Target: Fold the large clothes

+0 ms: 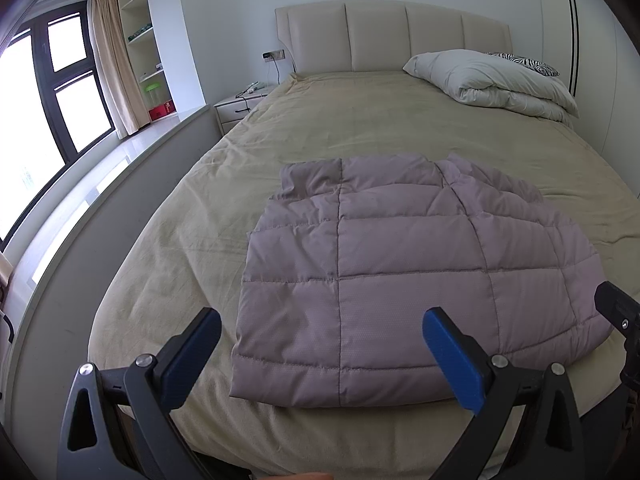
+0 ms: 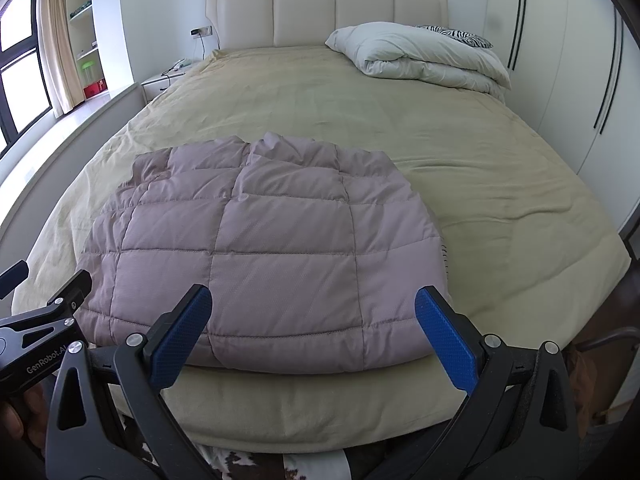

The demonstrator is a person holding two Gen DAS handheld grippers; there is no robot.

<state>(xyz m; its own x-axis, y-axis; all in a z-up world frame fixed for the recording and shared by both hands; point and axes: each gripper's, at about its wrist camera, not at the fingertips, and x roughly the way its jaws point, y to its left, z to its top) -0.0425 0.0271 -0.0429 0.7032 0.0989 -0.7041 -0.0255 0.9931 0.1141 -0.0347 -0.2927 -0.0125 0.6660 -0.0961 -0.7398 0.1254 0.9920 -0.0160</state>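
Jacket: a mauve quilted puffer jacket (image 1: pixel 400 276) lies folded into a compact block on the near part of the bed (image 1: pixel 360 120), its near hem close to the bed's near edge.
Jacket vs left gripper: in the left wrist view the jacket sits just beyond the left gripper (image 1: pixel 324 356), filling the gap between the two fingers and running on to the right.
Jacket vs right gripper: in the right wrist view it lies just beyond the right gripper (image 2: pixel 312 332), reaching further to the left than to the right.
Left gripper: blue-padded fingers (image 1: pixel 452 364) spread wide apart, holding nothing; whether they touch the cloth cannot be told.
Right gripper: blue fingers (image 2: pixel 444 336) equally wide apart and empty, poised over the near hem.
Side by side: the left tool shows at the left edge of the right wrist view.
Far end: a white folded duvet (image 1: pixel 492 80) lies at the far right by the padded headboard (image 1: pixel 392 36).
Left of bed: a nightstand (image 1: pixel 236 106) and a window (image 1: pixel 52 92).
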